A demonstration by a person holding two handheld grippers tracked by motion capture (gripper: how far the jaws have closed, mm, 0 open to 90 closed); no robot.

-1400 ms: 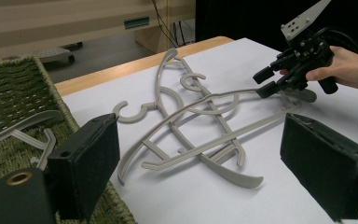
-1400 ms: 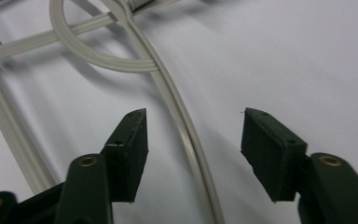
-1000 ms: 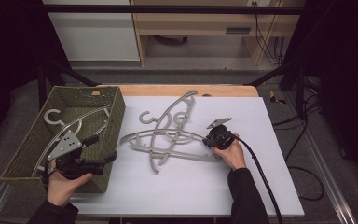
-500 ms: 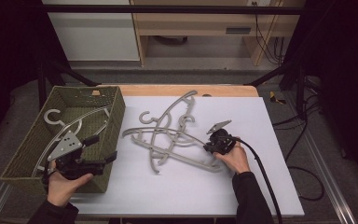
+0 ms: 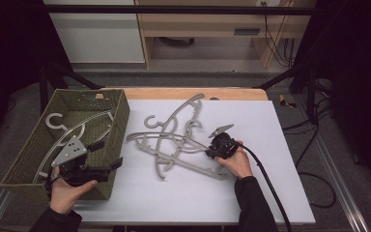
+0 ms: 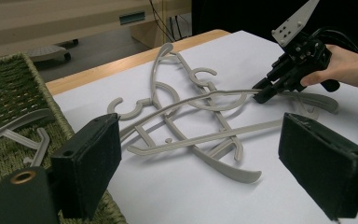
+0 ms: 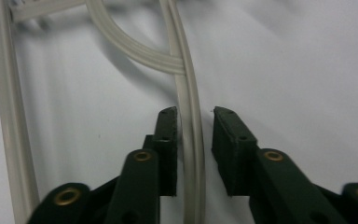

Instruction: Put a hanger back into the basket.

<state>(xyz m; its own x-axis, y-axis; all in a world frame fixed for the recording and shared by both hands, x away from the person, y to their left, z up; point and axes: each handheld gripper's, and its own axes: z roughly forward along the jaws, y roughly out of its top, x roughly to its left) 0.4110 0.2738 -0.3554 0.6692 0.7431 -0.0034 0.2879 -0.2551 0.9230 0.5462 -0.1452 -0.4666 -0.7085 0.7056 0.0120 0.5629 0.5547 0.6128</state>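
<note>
Hangers (image 5: 174, 145) lie tangled in a pile on the white table (image 5: 270, 193), beside the woven basket (image 5: 118, 104). The right gripper (image 5: 211, 151) straddles one hanger's arm (image 7: 189, 121); its jaws have just been opening a little, so a slim gap shows beside the arm, released. The left gripper (image 5: 108, 155) hovers spread wide at the basket's near corner, holding nothing.

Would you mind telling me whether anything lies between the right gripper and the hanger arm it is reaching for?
Nothing visible does. The right gripper already straddles the hanger arm; its jaws have just opened slightly, with a small gap on one side. The other hangers cross that hanger farther along, away from the gripper.
</note>
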